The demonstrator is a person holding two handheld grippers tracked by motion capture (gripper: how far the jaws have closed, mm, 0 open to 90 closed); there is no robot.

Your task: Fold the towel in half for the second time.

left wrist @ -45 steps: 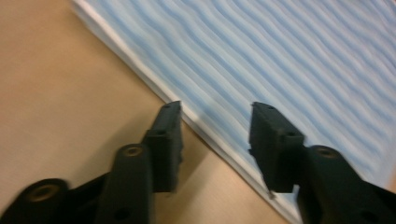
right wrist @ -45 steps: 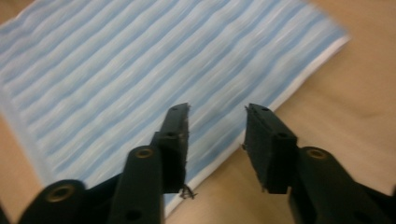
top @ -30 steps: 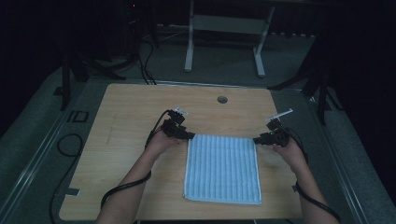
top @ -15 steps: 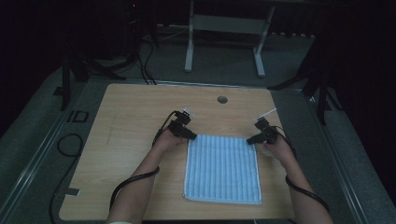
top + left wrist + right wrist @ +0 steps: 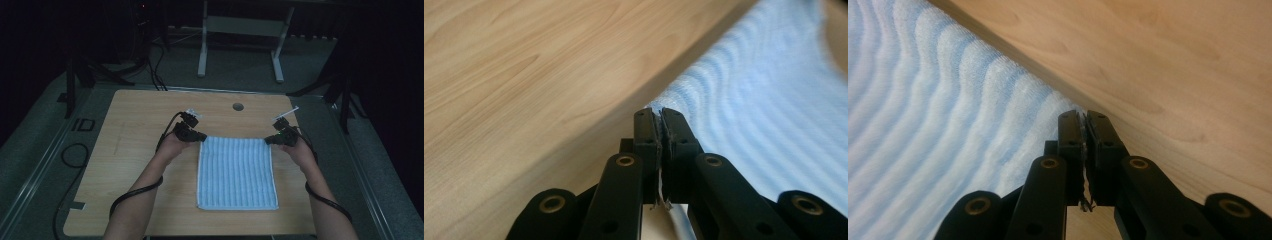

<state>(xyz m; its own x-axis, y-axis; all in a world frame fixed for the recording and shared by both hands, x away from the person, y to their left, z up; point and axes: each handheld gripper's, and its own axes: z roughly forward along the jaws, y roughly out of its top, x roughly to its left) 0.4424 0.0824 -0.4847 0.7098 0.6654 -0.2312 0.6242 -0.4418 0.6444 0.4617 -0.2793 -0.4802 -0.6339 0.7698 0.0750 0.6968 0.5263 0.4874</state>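
Pinching the towel [image 5: 236, 172], each claw [image 5: 658, 114] [image 5: 1084, 116] grips a far corner, seen close up.

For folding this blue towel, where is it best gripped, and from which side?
By its two far corners, each approached from its outer side. The towel lies flat, so only edges offer purchase; the left gripper and right gripper already pinch there.

Bare worktop [image 5: 125, 150] lies open to my left gripper [image 5: 199, 136], out to the left edge. Far edge open too, save a small round hole [image 5: 238, 106]. Towel [image 5: 236, 172] covers the middle; narrow strip beside the right edge.
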